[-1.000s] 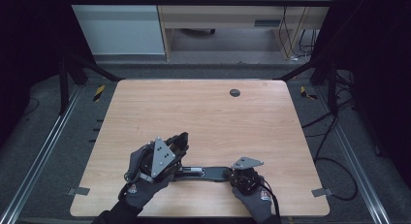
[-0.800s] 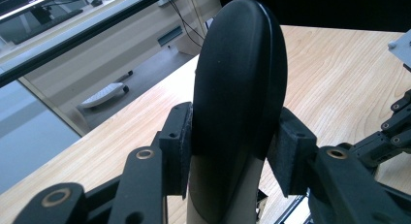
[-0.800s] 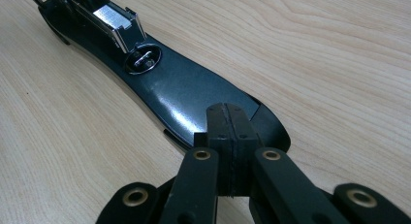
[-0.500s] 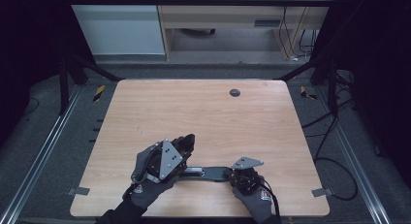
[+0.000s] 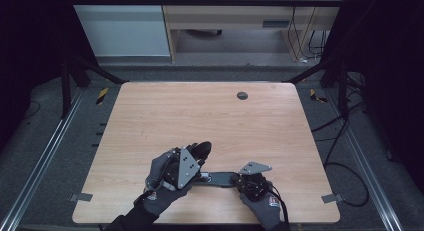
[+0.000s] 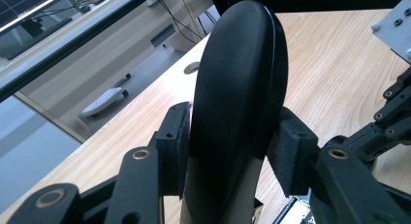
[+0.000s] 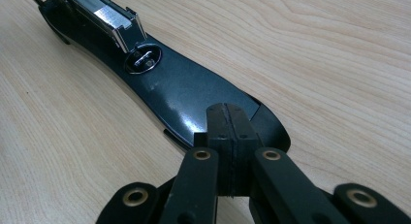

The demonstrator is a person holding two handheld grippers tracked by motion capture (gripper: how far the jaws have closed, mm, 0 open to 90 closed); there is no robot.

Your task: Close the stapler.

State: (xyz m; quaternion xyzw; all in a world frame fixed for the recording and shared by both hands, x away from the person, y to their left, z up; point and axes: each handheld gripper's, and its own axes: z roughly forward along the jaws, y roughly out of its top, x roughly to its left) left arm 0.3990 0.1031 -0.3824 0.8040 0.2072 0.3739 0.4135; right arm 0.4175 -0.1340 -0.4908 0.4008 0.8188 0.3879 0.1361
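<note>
Over the stapler base (image 5: 220,179), lying lengthwise between my hands, my left gripper (image 6: 237,151) clamps its raised top arm (image 6: 240,88), right gripper (image 7: 228,136) jaws together pinning its end.

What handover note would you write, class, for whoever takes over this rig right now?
Left gripper: clamped on the raised black top cover, pads on both its sides; its jaws have just been opening a little.
Right gripper: shut, tips on the tail of the stapler base, which lies flat on the table.
Done: stapler swung open, metal magazine exposed.
Left: probably loading or closing it; I cannot tell which.
</note>
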